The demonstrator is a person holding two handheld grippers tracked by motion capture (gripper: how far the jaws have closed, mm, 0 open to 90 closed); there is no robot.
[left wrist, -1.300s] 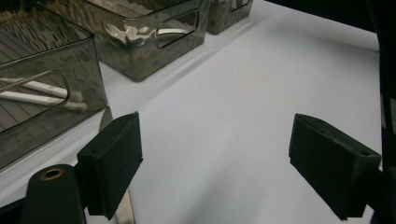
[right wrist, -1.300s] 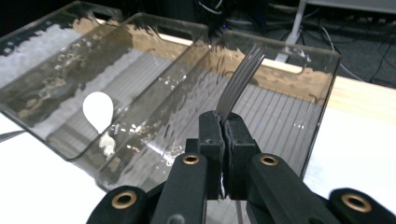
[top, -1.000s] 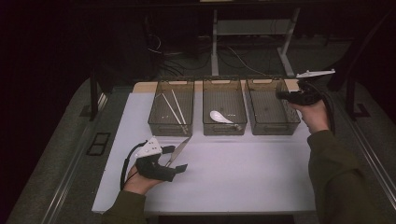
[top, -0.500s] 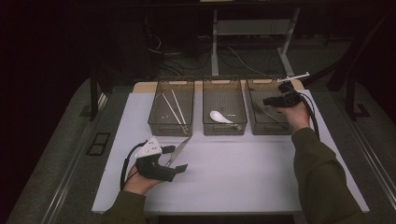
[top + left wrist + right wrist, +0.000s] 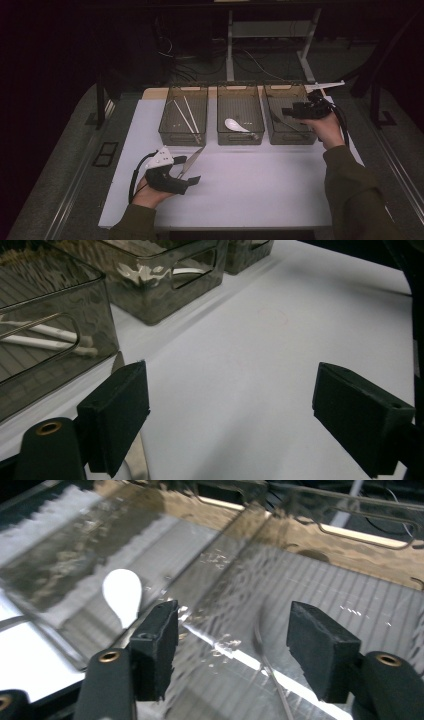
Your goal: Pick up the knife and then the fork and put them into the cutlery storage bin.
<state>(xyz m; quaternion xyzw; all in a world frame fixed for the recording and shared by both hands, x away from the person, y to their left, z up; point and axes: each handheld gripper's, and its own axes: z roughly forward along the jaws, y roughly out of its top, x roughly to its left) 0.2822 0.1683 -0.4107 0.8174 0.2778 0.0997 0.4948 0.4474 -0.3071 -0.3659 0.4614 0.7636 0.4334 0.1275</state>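
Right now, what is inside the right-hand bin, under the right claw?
The right bin holds one thin dark utensil, lying on its ribbed floor. The right claw, jaws just opened and empty, hovers above it. The hand covers the bin's right edge, so nothing can be told there.

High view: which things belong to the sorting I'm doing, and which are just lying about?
In the job: knife beside left gripper; thin utensil in right bin, below right gripper, whose jaws have just been opening, nothing between them.
Lying about: chopsticks; white spoon.
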